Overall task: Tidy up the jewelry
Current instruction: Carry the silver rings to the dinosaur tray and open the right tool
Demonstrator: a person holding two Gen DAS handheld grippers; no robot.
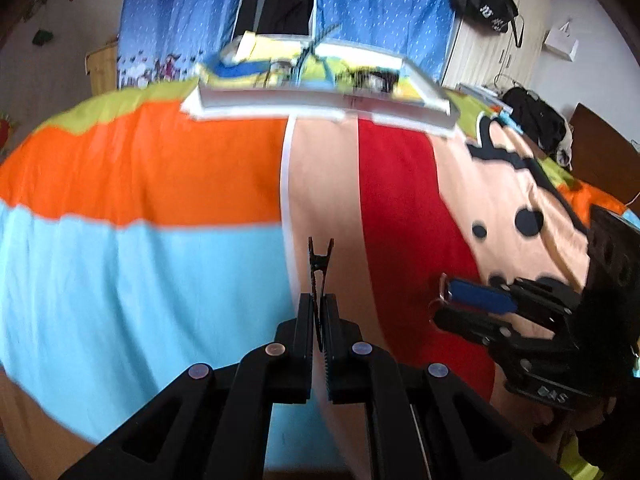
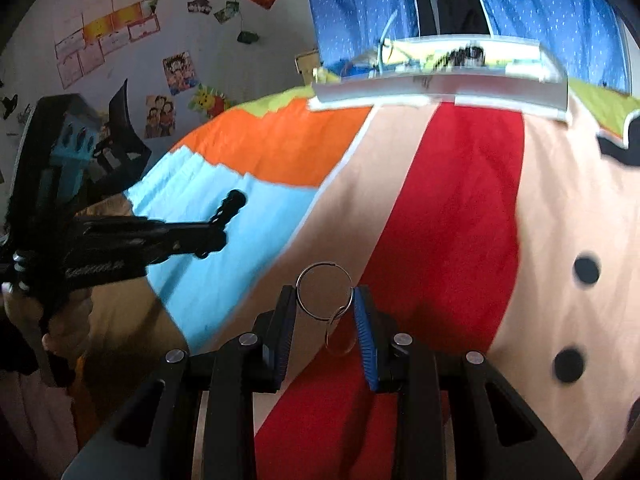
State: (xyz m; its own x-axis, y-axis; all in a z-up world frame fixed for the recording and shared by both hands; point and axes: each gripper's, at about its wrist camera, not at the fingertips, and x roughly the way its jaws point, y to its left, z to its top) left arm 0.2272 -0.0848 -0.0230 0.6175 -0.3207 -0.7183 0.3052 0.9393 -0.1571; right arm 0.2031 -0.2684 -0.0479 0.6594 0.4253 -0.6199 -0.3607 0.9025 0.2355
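**Clip and key ring held above the bed**

Left wrist view: our left gripper (image 1: 319, 304) has its black jaws pressed all but together on a thin black clip (image 1: 319, 268), toothed along its length and forked at the far tip, which sticks out ahead of the pads. Under it lies the bedspread (image 1: 160, 272), soft cloth in flat cartoon blocks of orange, pale blue, peach and red, with black spots to the right. At the bed's far edge sits a shallow white tray (image 1: 320, 100), rectangular and smooth-walled, its contents a blur of yellow, blue and black. At the right our right gripper (image 1: 452, 304) enters, showing a blue pad and a glint of metal at its tip. Behind hang a blue dotted curtain (image 1: 380, 8), dark clothes and a black bag (image 1: 484, 4) on a pale wardrobe.

Right wrist view: our right gripper (image 2: 325, 300) stands partly open, its ribbed pads clamped on either side of a thin metal ring (image 2: 325, 290), round and shiny; a smaller ring (image 2: 338, 330) hangs linked below it. The red and peach stripes of the bedspread (image 2: 460, 220) run underneath. The tray (image 2: 440, 88) lies ahead at the far edge, blurred. At the left, the left gripper (image 2: 224, 224) shows side-on with the clip (image 2: 232, 202) jutting from it over the blue patch. The wall (image 2: 224, 40) behind carries cartoon posters and paper sheets.
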